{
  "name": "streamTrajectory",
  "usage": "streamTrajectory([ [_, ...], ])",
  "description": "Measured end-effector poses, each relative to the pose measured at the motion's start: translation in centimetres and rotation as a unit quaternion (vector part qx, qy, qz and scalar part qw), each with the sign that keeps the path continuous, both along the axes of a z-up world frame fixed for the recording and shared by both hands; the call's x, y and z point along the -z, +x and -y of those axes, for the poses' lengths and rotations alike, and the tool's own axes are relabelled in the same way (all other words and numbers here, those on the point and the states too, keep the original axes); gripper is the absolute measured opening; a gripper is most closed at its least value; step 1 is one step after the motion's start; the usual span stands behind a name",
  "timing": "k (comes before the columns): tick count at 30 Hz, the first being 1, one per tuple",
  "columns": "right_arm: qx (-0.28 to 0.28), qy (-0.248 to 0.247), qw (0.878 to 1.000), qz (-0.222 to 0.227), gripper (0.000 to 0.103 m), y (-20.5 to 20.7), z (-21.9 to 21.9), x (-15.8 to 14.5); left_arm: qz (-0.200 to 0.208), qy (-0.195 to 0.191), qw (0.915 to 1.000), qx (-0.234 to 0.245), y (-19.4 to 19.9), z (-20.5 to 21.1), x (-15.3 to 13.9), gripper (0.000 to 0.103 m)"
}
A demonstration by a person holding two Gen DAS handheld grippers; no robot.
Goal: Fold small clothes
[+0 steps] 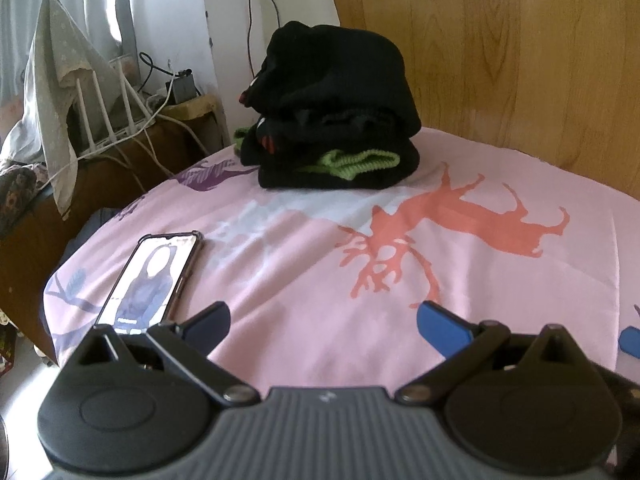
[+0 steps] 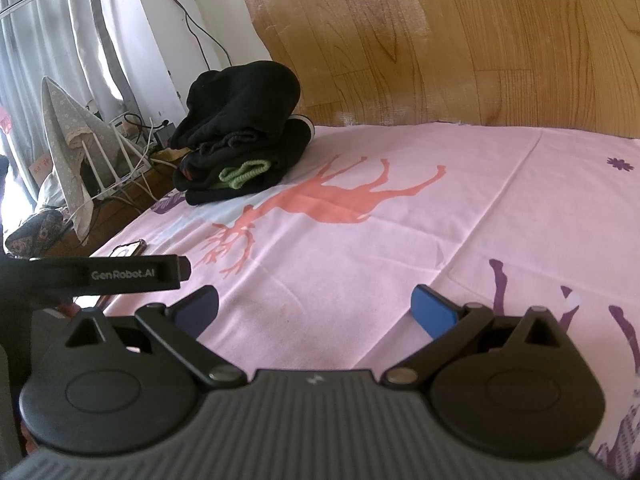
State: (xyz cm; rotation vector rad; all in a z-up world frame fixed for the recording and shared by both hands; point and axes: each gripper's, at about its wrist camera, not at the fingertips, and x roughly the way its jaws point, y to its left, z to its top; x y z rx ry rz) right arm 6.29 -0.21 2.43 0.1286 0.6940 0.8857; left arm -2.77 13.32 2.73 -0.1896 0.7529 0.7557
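A: Looking at the left gripper first. Hovering low over the pink sheet with its blue pads spread wide, nothing between them.

B: Same story on the right gripper, jaws gaping, holding nothing, hanging above the pink sheet.

A: And the clothes? Sitting in a stack of black clothes at the far end, well apart from both grippers, just in front of the wooden headboard. Showing a green ribbed cuff poking out near the bottom.

B: Seeing the same stack of black clothes from the right side. Also a phone lying face up, screen lit, just beside the left gripper's left finger. Partly hidden in the right view.
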Motion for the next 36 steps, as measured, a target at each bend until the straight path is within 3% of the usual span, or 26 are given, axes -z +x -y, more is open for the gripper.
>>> streamTrajectory([
  [36,0.000,-0.001,1.000,0.003,0.103,0.2,0.0,0.0,-0.023,-0.017,0.9994,0.018,0.5,0.3,1.5,0.103],
])
